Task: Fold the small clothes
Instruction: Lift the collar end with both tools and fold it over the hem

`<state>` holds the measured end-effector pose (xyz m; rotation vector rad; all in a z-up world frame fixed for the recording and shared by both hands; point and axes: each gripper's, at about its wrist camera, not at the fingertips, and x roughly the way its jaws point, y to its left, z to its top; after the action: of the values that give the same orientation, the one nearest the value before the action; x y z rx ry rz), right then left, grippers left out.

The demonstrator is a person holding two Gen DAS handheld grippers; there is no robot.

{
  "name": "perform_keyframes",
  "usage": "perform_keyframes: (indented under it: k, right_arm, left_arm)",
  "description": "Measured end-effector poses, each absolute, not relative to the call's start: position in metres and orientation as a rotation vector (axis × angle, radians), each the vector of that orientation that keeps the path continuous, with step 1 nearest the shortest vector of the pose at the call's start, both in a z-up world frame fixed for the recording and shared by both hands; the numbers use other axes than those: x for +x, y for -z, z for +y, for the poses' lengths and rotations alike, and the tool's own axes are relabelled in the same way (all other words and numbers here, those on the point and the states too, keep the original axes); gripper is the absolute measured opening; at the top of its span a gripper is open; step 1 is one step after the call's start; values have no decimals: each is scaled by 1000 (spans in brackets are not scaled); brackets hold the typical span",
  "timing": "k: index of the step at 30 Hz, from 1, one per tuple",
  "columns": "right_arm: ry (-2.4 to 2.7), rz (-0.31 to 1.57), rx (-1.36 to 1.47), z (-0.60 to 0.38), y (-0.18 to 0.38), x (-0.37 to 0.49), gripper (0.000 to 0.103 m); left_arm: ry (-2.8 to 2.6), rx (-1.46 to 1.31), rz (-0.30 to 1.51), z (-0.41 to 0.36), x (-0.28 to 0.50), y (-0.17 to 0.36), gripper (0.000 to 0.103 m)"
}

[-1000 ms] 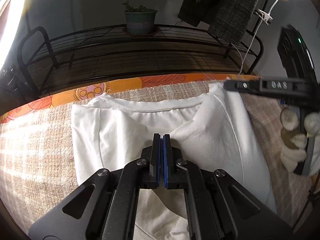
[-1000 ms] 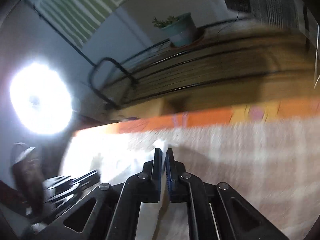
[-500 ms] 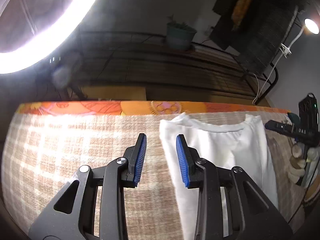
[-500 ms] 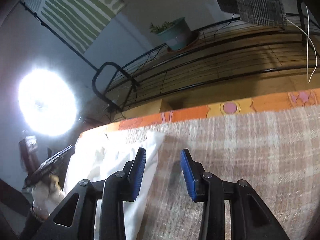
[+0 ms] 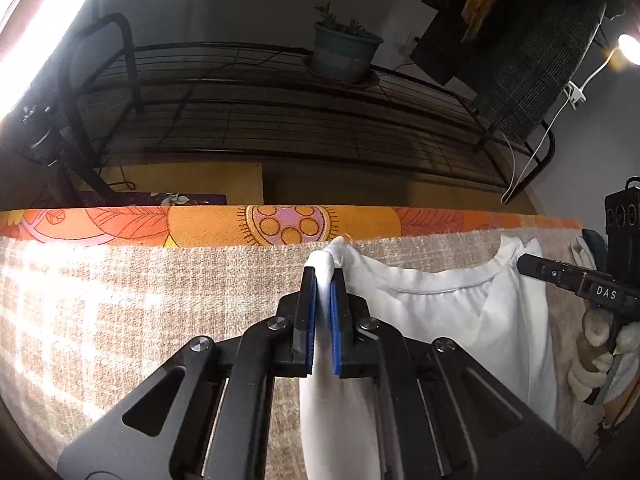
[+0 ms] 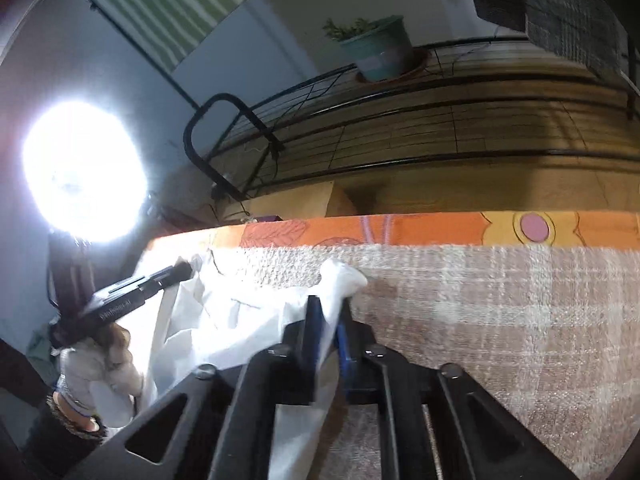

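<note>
Now shirt [image 5: 440, 320] btwn hand-held gripper [image 5: 323, 300] pads.

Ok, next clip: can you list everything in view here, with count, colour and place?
shirt: one, white, lying on the woven cloth, an edge pinched at each side
woven cloth: one, beige check, covering the work surface
patterned sheet: one, orange floral, showing along the far edge
wire rack: one, black metal, behind the surface
potted plant: one, green in a teal pot, on the rack
hanging clothes: several, dark, upper right
round lamp: one, bright white, far left in the right wrist view
left hand-held gripper: black with blue pads, shut on shirt
right hand-held gripper: black with blue pads, shut on shirt
gloved hand: white glove, holding the left hand-held gripper
</note>
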<state>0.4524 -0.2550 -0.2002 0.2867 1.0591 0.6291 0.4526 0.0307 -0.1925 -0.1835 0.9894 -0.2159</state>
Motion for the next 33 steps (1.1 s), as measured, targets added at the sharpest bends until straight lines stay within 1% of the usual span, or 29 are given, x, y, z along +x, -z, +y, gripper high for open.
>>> perform_keyframes:
  k: [10,16,21,27,33]
  right_arm:
    - [-628,965,242,-265,142,408,1]
    - [-641,917,204,-272,95,353,1]
    - [-639,903,161,-273,68,300,1]
    - [-648,910,101,-275,57,224,1]
    - [-653,944,39,-275,77,142,1]
  left_arm:
    - [256,-179,898,38,389,130,3]
    - [264,-130,852,34,331,94,3]
    - [277,-105,830,34,275,72,3]
    - [287,-99,829,37,204,69,3]
    - [282,-66,888,37,139,102,3]
